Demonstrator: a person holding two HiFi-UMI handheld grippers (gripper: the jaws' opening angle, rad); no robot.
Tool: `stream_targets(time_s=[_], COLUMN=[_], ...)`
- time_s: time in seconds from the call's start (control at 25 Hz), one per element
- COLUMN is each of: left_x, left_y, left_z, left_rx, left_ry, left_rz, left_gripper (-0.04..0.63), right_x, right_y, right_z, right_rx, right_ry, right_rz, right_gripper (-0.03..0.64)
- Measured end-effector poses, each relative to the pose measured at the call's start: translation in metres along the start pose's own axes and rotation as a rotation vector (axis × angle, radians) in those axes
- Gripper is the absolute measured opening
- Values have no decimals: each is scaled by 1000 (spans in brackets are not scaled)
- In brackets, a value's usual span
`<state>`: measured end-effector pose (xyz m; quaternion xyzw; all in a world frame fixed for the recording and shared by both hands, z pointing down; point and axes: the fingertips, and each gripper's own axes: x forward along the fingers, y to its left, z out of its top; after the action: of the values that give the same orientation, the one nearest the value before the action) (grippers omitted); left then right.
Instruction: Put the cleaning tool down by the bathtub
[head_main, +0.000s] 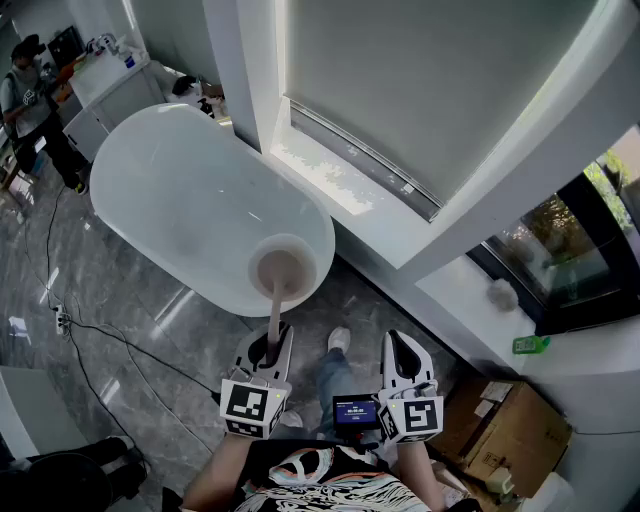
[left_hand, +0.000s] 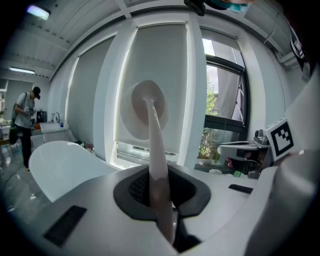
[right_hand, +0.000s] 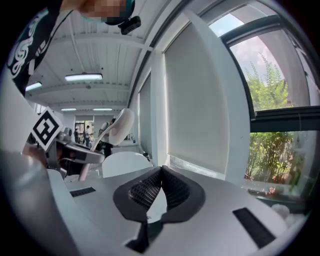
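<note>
Hand-held grippers, two, both at lower centre of the head view, each with one marker cube: cube on the left (head_main: 252, 405), cube on the right (head_main: 415, 418). Left gripper (head_main: 272, 338), one: jaws nearly together and clamped on the handle of the cleaning tool, handle seen rising straight out of the dark pads in the left gripper view (left_hand: 159, 175). Right gripper (head_main: 400, 342), one: pads meeting at their tips, nothing between them, as shown in the right gripper view (right_hand: 160, 172). Cleaning tool (head_main: 277, 295), one: long pale handle and round pale head, held up in the air and not set down; head at centre of the head view, over the near rounded end of the bathtub; head against the window blind in the left gripper view (left_hand: 155, 135); also visible at left of the right gripper view (right_hand: 119, 126). Bathtub (head_main: 180, 190), one: white, oval, freestanding, upper left of centre, beside the window wall. Small screen (head_main: 355, 410), one: between the two grippers, lit. Person (head_main: 35, 105), one: standing at far upper left, well apart from the tub. Cardboard box (head_main: 505, 430), one: lower right, on the floor. Green item (head_main: 531, 345), one: on the sill at right, too small to identify. Cables (head_main: 110, 335): count unclear, trailing over the grey floor at left.
</note>
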<state>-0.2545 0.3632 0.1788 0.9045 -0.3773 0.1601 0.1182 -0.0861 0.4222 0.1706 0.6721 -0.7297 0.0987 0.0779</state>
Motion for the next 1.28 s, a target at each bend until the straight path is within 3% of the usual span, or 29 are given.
stream_targets(time_s=[0.12, 0.36, 0.84, 1.28], left_x=[-65, -127, -141, -119], left_y=[-37, -101, -185, -204], left_z=[-6, -21, 9, 15], left_rx=[36, -12, -50, -31], left_ry=[13, -20, -141, -130], left_rz=[72, 135, 137, 133], left_gripper=[44, 44, 44, 44], right_x=[-56, -141, -223, -230], right_y=[12, 2, -35, -57], right_z=[16, 31, 16, 12], right_rx=[23, 43, 48, 84], right_ry=[-42, -88, -108, -132], right_rz=[31, 46, 58, 50], right_gripper=[26, 25, 26, 26])
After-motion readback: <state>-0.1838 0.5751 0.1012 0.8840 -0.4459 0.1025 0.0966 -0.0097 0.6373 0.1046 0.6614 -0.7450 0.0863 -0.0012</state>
